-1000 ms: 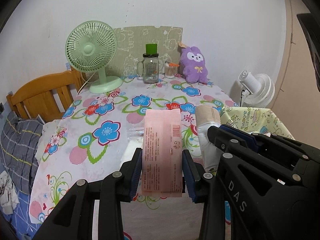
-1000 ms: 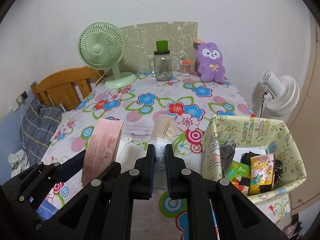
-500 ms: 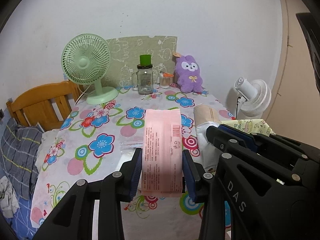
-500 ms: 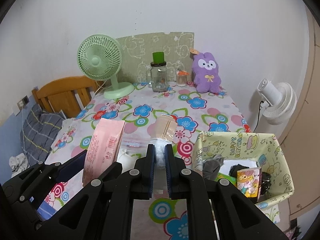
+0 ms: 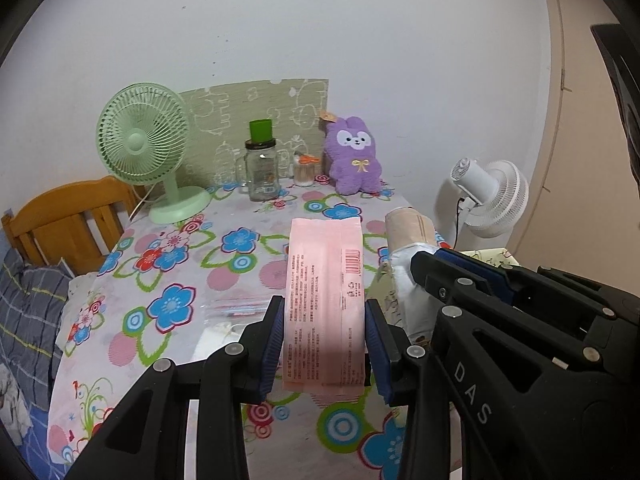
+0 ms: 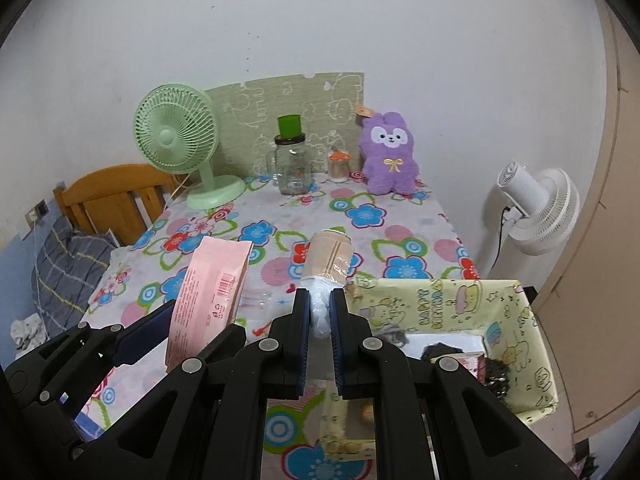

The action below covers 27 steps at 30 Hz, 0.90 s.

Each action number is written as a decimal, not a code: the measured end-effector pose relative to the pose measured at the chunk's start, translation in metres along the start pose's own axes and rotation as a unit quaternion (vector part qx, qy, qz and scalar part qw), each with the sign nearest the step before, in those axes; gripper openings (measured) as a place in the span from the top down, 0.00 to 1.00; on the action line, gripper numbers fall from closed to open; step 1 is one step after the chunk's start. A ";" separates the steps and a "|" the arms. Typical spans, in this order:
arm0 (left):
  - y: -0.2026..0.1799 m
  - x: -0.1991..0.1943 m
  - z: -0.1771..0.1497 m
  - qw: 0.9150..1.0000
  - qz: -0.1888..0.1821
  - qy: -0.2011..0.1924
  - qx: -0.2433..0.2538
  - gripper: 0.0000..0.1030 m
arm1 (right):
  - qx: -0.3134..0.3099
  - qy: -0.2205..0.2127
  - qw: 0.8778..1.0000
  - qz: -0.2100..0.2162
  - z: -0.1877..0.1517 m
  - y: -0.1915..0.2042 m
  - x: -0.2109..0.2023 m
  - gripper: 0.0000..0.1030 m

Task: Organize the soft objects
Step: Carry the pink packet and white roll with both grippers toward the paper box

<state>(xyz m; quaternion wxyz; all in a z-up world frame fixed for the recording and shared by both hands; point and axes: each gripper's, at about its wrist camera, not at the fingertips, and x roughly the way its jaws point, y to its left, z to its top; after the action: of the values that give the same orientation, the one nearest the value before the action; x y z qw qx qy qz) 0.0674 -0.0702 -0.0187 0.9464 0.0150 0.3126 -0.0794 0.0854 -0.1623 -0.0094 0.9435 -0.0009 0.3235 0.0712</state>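
My left gripper [image 5: 325, 344] is shut on a pink tissue pack [image 5: 325, 300] and holds it upright above the floral table. The pack also shows in the right wrist view [image 6: 212, 292]. My right gripper [image 6: 320, 320] is shut on the clear wrapper of a beige roll in plastic [image 6: 328, 260], held above the near table edge; the roll also shows in the left wrist view [image 5: 408, 232]. A yellow cartoon-print fabric basket [image 6: 448, 300] with dark socks and packets inside stands just right of the right gripper.
At the table's far end stand a green fan [image 5: 144, 140], a glass jar with green cap [image 5: 262, 172], a small toothpick jar [image 5: 304, 168] and a purple plush bunny [image 5: 354, 160]. A clear bag [image 5: 232, 312] lies on the table. A white fan [image 6: 536, 204] stands at right, a wooden headboard [image 5: 68, 216] at left.
Both grippers have pulled back and risen with their loads; the table looks farther and the basket now sits lower, right beside the right gripper.
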 end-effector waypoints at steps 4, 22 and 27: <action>-0.010 0.003 0.003 1.000 -0.006 -0.002 0.005 0.62 | 0.004 -0.003 1.000 -0.006 0.001 -0.011 -0.001 0.88; -0.059 0.021 0.012 0.998 -0.056 -0.001 0.036 0.62 | 0.033 -0.009 0.998 -0.048 -0.001 -0.064 -0.004 0.88; -0.073 0.028 0.012 0.997 -0.068 0.004 0.045 0.62 | 0.041 -0.006 0.997 -0.059 -0.004 -0.077 -0.005 0.88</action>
<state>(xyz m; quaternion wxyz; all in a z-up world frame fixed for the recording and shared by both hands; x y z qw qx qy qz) 0.0846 -0.1469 -0.0244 0.9361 0.0366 0.3124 -0.1576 0.0899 -0.2398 -0.0131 0.9473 0.0195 0.3198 0.0021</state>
